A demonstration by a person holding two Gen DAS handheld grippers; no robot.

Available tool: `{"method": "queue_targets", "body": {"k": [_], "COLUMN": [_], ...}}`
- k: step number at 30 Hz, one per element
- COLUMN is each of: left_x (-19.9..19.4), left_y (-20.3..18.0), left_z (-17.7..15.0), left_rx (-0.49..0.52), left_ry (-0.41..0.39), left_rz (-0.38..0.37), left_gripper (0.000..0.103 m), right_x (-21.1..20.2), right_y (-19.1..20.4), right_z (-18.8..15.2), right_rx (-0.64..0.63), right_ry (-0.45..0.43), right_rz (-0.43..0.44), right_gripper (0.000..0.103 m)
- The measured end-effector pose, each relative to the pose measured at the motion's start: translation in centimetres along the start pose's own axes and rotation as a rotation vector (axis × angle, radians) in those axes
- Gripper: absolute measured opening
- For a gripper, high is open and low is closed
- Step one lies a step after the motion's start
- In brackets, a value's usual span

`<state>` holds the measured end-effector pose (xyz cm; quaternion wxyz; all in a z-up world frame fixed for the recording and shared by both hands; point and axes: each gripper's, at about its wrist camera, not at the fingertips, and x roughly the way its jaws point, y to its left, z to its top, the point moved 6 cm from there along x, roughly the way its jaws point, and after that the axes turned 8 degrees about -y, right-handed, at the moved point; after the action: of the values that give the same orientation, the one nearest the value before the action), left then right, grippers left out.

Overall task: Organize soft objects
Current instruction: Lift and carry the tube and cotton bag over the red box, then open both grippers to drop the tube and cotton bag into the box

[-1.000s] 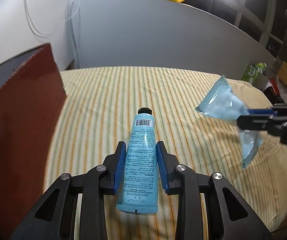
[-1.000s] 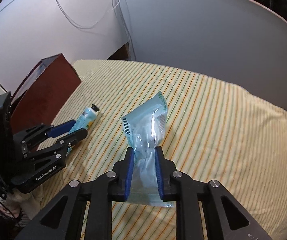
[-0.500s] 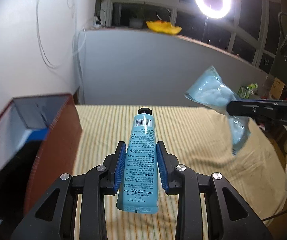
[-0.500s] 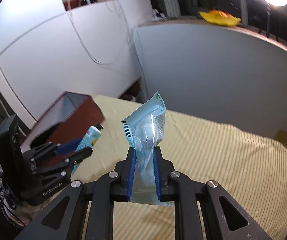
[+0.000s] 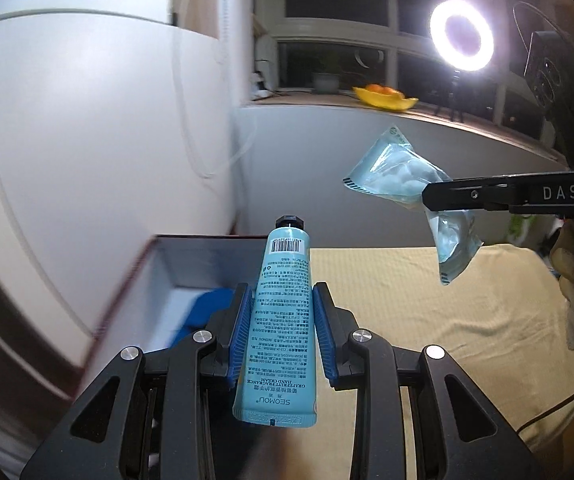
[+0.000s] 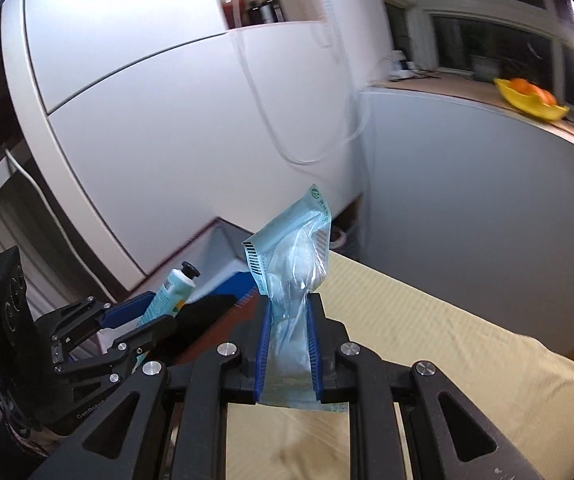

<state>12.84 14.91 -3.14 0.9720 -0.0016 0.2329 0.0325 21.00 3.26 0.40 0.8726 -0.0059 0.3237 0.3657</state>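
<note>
My left gripper (image 5: 281, 320) is shut on a light blue hand cream tube (image 5: 283, 312) with a black cap, held in the air over the near edge of an open dark red box (image 5: 127, 276). The box has a pale inside with something blue (image 5: 211, 304) in it. My right gripper (image 6: 289, 332) is shut on a light blue plastic pouch (image 6: 295, 264) of soft white pieces, held above the bed to the right of the box. The pouch (image 5: 407, 184) and the right gripper (image 5: 435, 200) also show in the left wrist view; the tube (image 6: 171, 292) and left gripper (image 6: 143, 320) show in the right wrist view.
A yellow striped bed cover (image 5: 427, 300) lies below both grippers. White wall panels (image 5: 87, 140) stand behind the box, and a grey partition (image 6: 487, 200) runs behind the bed. A ring light (image 5: 461, 40) and a yellow bowl (image 5: 385, 98) are on the far ledge.
Both grippers have risen off the bed and moved left toward the box with their loads. The box's open inside has come into view under the left gripper.
</note>
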Motion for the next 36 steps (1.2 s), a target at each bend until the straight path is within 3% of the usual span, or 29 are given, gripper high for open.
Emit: {"method": "queue_targets", "body": {"k": [6, 11, 21, 30, 36], "left_x": [0.1, 1.6, 3.5, 4.5, 5.1], "left_y": [4.7, 6.3, 8.1, 8.3, 8.5], "left_z": [-0.6, -1.3, -2.6, -3.8, -3.5], "left_rx": [0.009, 0.033, 0.038, 0.056, 0.048], "left_ry": [0.025, 0.062, 0.112, 0.136, 0.128], "left_rz": [0.085, 0.119, 0.163, 0.177, 0.198], "left_gripper": [0.029, 0.029, 0.029, 0.029, 0.03], "right_x": [4.6, 9.1, 15.8, 18.3, 17.6], "right_y": [4.4, 7.2, 6.8, 6.7, 7.4], "right_z": [1.2, 1.4, 0.5, 0.1, 0.5], "right_rx": [-0.008, -0.019, 0.01, -0.014, -0.032], "right_ry": [0.049, 0.106, 0.202, 0.242, 0.223], "right_rz": [0.069, 0.099, 0.1, 0.086, 0.072], "right_gripper": [0.016, 0.016, 0.016, 0.017, 0.033]}}
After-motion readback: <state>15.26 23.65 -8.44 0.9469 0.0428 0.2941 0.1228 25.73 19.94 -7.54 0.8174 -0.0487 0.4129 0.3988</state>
